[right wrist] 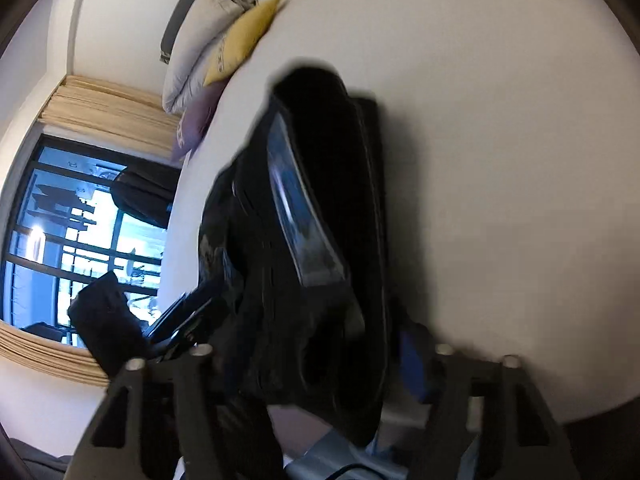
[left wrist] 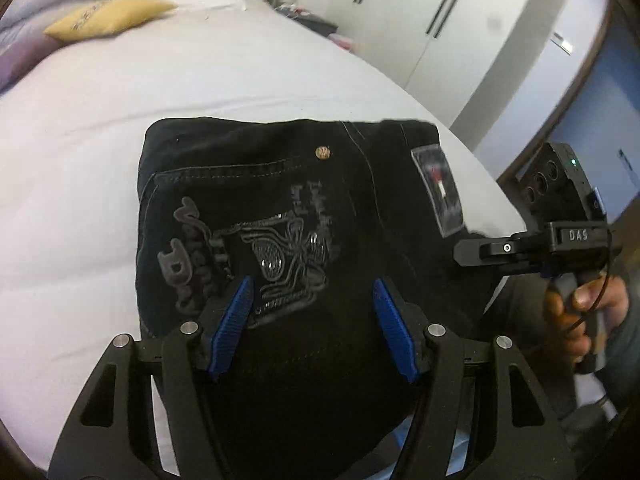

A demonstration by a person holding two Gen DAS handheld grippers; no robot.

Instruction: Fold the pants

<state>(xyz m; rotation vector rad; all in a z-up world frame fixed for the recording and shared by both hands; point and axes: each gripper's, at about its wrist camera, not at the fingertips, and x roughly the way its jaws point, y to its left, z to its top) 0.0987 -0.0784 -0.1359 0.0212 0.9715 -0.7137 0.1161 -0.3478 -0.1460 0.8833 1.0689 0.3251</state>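
Pants (left wrist: 304, 216) sit folded, black bundle on white bed (left wrist: 120, 128), centre frame. Left gripper (left wrist: 314, 320) spread wide above them, gripping nothing. Right gripper (right wrist: 320, 360) at bundle's edge, blurry, can't tell if clenched. Looks like last fold; next probably flatten and tidy.

Bare bed (left wrist: 100, 152) flanks the pants (left wrist: 280, 208); pillows (left wrist: 108, 16) lie well apart.
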